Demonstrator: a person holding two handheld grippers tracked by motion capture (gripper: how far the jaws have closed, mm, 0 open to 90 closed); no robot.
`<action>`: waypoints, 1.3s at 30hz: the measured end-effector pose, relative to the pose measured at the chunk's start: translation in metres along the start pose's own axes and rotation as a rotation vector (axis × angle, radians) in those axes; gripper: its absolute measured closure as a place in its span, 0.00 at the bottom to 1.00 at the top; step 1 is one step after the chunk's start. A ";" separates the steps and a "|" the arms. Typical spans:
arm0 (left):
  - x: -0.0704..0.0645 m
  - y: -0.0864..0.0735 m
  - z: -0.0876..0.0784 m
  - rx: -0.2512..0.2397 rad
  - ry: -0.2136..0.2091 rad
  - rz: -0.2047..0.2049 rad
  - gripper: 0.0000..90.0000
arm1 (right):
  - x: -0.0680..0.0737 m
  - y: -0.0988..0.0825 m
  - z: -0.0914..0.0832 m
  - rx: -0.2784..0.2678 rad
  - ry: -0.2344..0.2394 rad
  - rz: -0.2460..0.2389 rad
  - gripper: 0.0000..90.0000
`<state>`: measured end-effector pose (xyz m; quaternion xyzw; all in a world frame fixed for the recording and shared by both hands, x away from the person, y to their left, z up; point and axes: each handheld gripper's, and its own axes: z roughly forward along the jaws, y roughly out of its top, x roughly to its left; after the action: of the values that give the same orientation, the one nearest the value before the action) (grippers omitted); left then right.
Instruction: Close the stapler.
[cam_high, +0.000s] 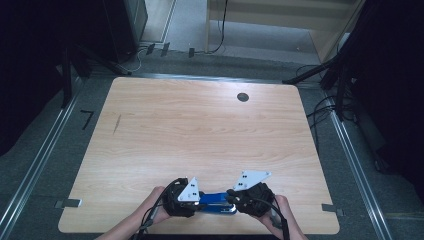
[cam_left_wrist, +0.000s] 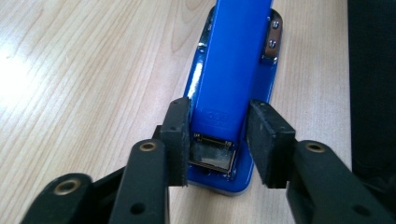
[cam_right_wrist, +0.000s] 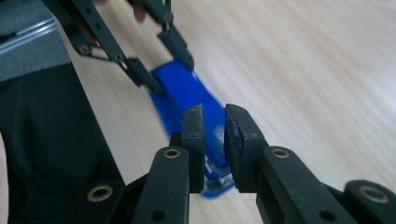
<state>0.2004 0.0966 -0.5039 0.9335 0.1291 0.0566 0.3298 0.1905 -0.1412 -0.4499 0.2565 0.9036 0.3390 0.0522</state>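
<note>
A blue stapler (cam_high: 218, 203) lies flat near the table's front edge, between my two grippers. In the left gripper view the stapler (cam_left_wrist: 233, 60) runs away from me, and my left gripper (cam_left_wrist: 217, 140) has a pad against each side of its near end. My left gripper (cam_high: 202, 200) comes at it from the left, my right gripper (cam_high: 231, 197) from the right. In the right gripper view my right gripper (cam_right_wrist: 215, 135) hangs over the near end of the stapler (cam_right_wrist: 184, 91), its pads a narrow gap apart with nothing between them. The left gripper (cam_right_wrist: 169, 73) clasps the far end.
The wooden table (cam_high: 200, 125) has a round cable hole (cam_high: 243, 97) at the back right. Its front edge lies just behind both hands. Dark stands and cables flank the table on the floor.
</note>
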 end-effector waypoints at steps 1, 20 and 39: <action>0.002 -0.001 -0.001 -0.001 -0.004 -0.011 0.67 | 0.000 -0.001 0.002 0.025 -0.003 0.004 0.88; 0.014 -0.009 -0.008 -0.017 0.024 -0.132 0.21 | -0.008 -0.012 0.013 0.110 -0.020 0.038 0.92; 0.018 -0.008 -0.018 -0.049 0.058 -0.160 0.16 | -0.012 -0.014 0.007 0.031 -0.085 0.021 0.81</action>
<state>0.2123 0.1186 -0.4948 0.9098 0.2116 0.0602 0.3519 0.1968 -0.1518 -0.4652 0.2812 0.9029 0.3142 0.0831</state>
